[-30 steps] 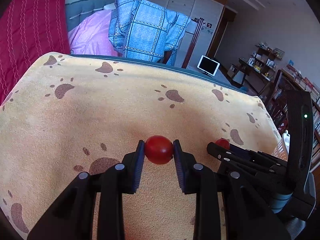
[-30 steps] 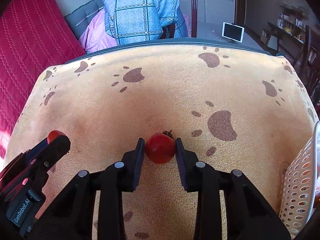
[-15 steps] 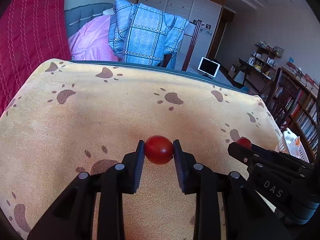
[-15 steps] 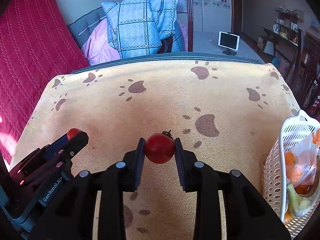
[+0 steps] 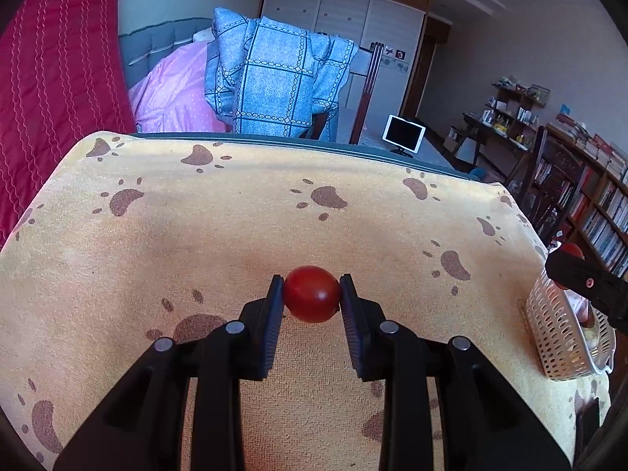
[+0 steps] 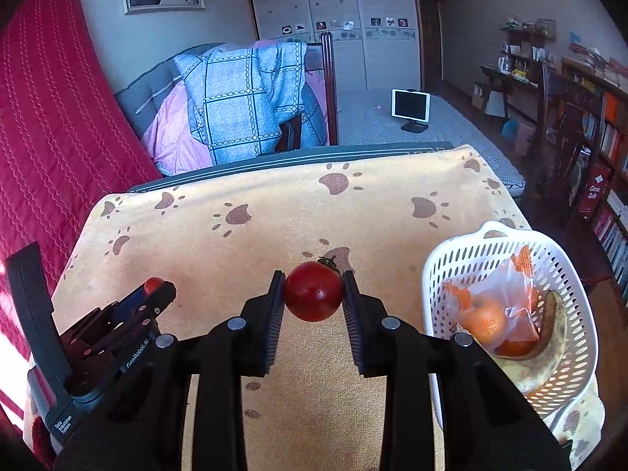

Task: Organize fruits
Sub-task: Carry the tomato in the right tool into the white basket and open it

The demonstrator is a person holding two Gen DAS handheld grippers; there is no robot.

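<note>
My left gripper is shut on a small red tomato above the yellow paw-print towel. My right gripper is shut on a second red tomato with a dark stem, held above the towel just left of the white perforated basket. The basket holds oranges in a plastic bag and a banana. In the left wrist view the basket is at the far right, with the right gripper's tip above it. The left gripper also shows in the right wrist view.
The towel covers a table; its far edge meets a chair draped with a blue checked cloth. A red quilted cover lies to the left. A tablet stands on the bed behind. Bookshelves line the right.
Both grippers have risen with their tomatoes. The right gripper has moved to the right toward the basket, which now shows fully in its view. The left gripper keeps its hold.
</note>
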